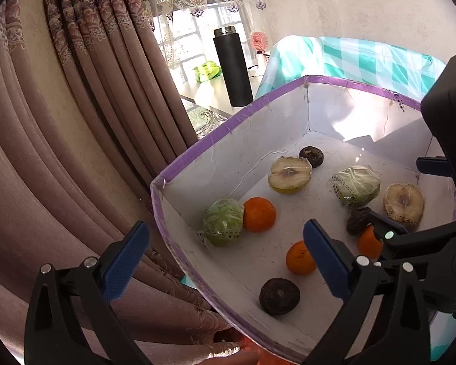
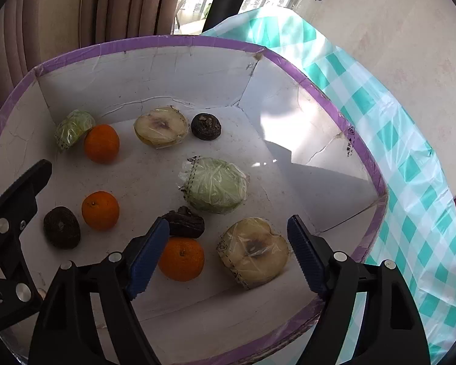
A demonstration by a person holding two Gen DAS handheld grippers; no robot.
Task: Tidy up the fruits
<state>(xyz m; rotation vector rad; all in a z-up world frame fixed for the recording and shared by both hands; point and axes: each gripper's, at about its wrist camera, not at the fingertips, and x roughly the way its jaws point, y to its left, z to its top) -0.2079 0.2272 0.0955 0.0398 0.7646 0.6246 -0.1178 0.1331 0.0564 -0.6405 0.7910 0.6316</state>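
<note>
Both my blue-padded grippers, right [image 2: 228,255] and left [image 1: 228,261], hang wide open, holding nothing. Round oranges [image 2: 181,258] sit scattered in the purple-rimmed white box [image 2: 179,41]. Next I think I grab the nearest one.

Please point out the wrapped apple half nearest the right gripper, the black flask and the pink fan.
wrapped apple half [image 2: 253,251]: right wrist view, on its cut face.
black flask [image 1: 232,68]: left wrist view, mid-body.
pink fan [image 1: 258,40]: left wrist view, on its round grille.
</note>
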